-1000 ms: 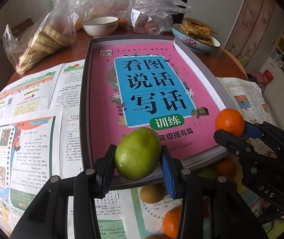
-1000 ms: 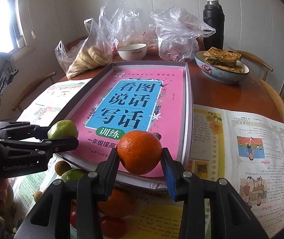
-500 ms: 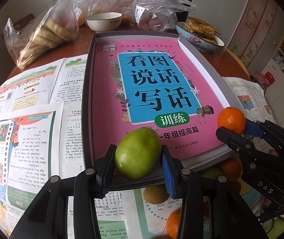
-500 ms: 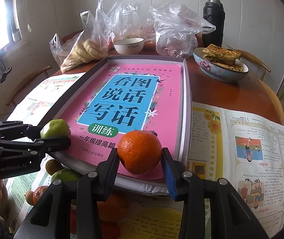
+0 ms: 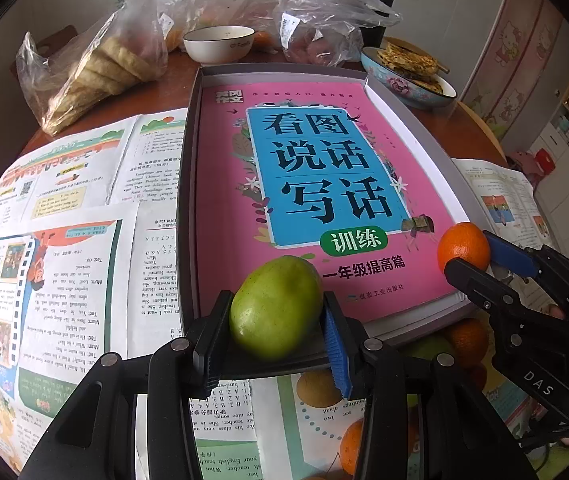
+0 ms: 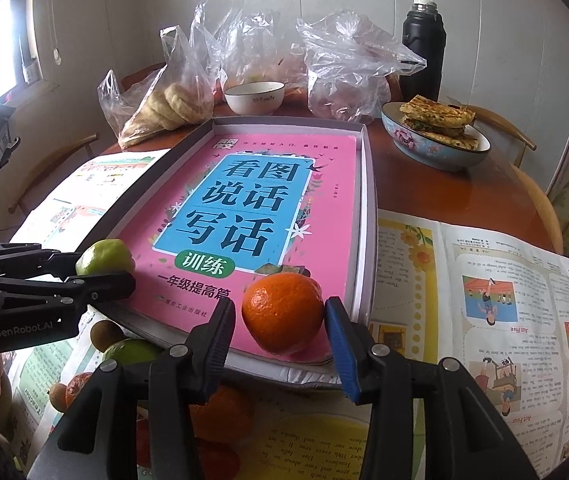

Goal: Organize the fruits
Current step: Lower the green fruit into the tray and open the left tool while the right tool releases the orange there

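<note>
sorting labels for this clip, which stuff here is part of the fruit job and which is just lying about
Part of the job: green fruit in left gripper; orange between the fingers of right gripper; gray tray; loose fruit.

Lying about: bowl, flask, pancake dish, plastic bags, printed sheets.
</note>
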Motion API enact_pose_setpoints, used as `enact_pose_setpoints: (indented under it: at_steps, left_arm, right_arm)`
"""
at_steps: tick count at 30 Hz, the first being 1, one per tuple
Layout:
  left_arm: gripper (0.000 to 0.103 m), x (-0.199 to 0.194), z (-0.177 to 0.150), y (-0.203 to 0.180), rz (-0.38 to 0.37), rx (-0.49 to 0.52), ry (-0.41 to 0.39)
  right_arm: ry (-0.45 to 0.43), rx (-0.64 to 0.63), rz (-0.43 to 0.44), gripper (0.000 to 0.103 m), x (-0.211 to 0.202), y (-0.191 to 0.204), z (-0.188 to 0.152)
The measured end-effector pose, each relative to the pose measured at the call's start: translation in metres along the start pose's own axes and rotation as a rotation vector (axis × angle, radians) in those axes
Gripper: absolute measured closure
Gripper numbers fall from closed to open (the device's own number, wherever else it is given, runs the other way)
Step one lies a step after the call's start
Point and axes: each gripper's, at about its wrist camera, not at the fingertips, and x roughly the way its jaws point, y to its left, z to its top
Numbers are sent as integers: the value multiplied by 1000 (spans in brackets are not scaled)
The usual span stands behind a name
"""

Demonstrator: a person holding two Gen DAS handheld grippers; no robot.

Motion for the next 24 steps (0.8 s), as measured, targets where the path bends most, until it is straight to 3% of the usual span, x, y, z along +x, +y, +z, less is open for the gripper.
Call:
enact_pose_setpoints:
  at_steps: [15,20,24]
  left_arm:
    - [56,-9,-3,0,-13,-6,-9]
    - [46,-16,-5,1,-13,-7,-28]
    - [44,-21,-7,3,-15,-15,-39]
  right_arm:
    - [-18,7,-36,51,-4,1,-3]
    - [-15,10,-36,51,-5,1,-4]
    - [-13,9,-39,51,-6,2,-5]
